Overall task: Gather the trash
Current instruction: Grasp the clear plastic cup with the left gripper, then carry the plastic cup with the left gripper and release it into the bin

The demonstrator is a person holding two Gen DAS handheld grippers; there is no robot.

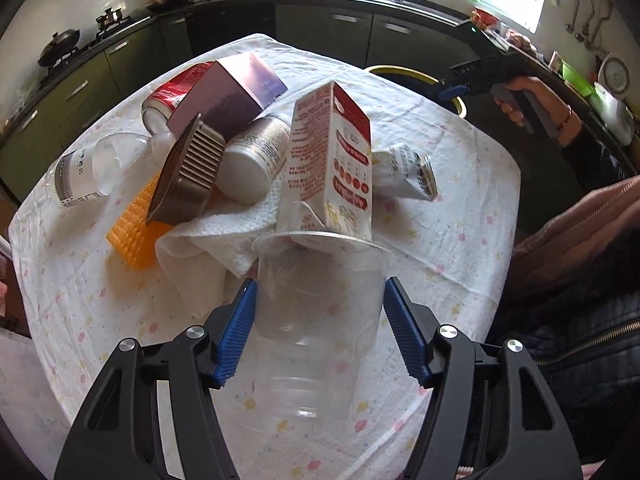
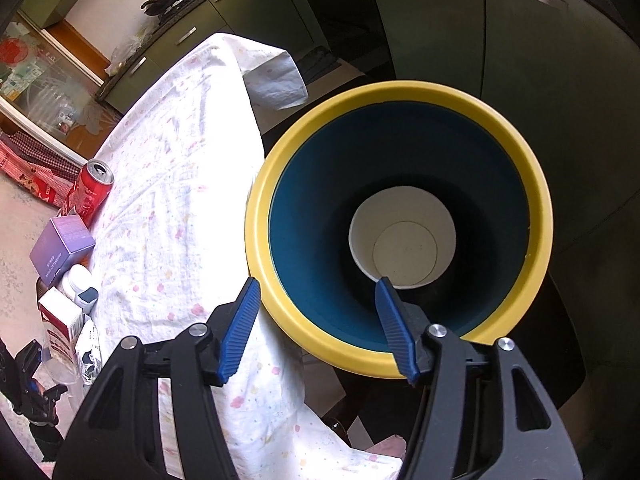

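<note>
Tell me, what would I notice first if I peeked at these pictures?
Probably the big yellow-rimmed bin beside the table, blue inside with a white paper cup at the bottom, right under the open right gripper. Then the clear plastic cup between the left gripper fingers, before a trash pile.

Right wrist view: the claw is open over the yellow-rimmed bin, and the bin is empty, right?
Not quite. The right claw is open over the bin, but the bin is not empty: the right wrist view shows a white paper cup lying at the bottom, its mouth facing up.
</note>
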